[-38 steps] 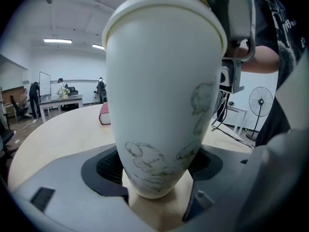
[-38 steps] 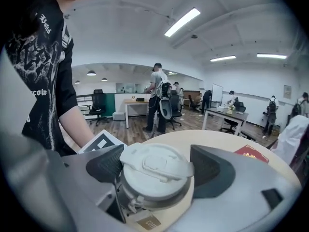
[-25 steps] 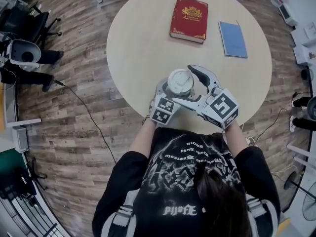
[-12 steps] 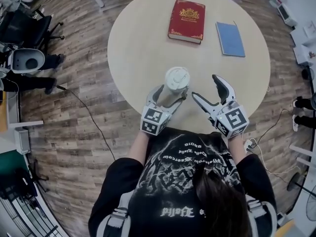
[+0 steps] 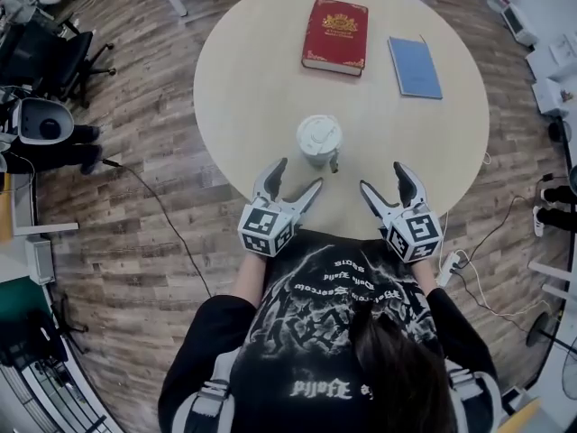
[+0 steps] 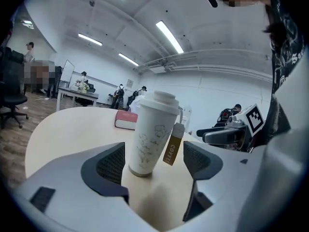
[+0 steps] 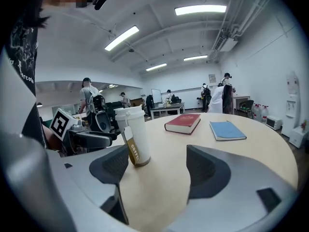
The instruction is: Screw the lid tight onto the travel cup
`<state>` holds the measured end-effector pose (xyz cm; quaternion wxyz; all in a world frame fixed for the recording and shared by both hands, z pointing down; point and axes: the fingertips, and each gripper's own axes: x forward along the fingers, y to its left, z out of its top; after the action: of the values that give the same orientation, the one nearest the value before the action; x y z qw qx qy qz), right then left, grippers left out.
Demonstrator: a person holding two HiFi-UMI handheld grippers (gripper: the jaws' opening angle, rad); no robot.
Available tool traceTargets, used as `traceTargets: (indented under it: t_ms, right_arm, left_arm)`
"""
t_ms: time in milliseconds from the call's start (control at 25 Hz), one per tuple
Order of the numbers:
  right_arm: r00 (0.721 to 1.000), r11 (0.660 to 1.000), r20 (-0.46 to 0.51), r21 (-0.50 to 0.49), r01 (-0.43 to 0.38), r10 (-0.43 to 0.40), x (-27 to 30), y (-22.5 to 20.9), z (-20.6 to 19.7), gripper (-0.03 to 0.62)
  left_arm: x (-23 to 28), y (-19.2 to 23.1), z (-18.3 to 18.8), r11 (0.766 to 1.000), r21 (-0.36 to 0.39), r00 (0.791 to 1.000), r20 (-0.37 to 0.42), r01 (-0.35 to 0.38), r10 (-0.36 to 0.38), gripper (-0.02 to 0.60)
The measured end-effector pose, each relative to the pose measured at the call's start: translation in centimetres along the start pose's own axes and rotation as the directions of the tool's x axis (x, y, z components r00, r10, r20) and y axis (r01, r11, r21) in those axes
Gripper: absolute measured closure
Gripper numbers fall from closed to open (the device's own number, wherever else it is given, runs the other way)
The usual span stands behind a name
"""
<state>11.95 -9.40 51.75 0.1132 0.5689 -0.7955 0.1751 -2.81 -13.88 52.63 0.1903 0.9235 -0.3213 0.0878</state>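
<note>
As the travel cup (image 5: 319, 141), apparently lidded, stands beyond both, empty left tool (image 5: 297, 175) gapes, empty right tool (image 5: 383, 177) closes.

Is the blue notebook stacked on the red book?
No, the blue notebook lies flat on the table beside the red book, not touching it.

Round table (image 5: 252, 88), pale top, standing on a wood-plank floor (image 5: 153, 197). Travel cup (image 6: 148, 139) upright near the near edge, lid (image 5: 319, 136) on, a tag hanging at its side. Red book (image 5: 335, 36) lies flat at the far side. Blue notebook (image 5: 415, 67) lies just right of it, apart.
</note>
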Motion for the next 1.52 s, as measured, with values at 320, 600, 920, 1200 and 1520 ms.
traceTargets:
  t_ms: [320, 600, 920, 1200, 1520]
  right_arm:
    - [0.999, 1.000, 0.050, 0.023, 0.005, -0.006, -0.7, 0.4, 1.1, 0.458]
    - [0.999, 0.999, 0.036, -0.027, 0.018, -0.017, -0.5, 1.1, 1.4, 0.586]
    - [0.999, 0.998, 0.003, -0.050, 0.040, -0.039, -0.3, 1.6, 0.6, 0.588]
    - [0.999, 0.997, -0.011, -0.068, 0.031, -0.032, -0.2, 1.8, 0.5, 0.589]
    - [1.000, 0.998, -0.008, -0.054, 0.030, -0.030, -0.2, 1.6, 0.4, 0.589]
  left_arm:
    - [-1.4, -0.6, 1.5, 0.999, 0.026, 0.997, 0.058, -0.047, 0.045, 0.398]
    - [-2.0, -0.3, 1.9, 0.998, 0.001, 0.995, 0.077, -0.068, 0.067, 0.554]
    - [-1.7, -0.7, 1.4, 0.996, 0.034, 0.995, 0.050, -0.083, 0.081, 0.560]
    - [-1.9, -0.4, 1.4, 0.994, 0.023, 0.994, 0.045, -0.105, 0.103, 0.560]
    - [-1.9, -0.1, 1.3, 0.994, 0.009, 0.993, 0.044, -0.110, 0.110, 0.560]
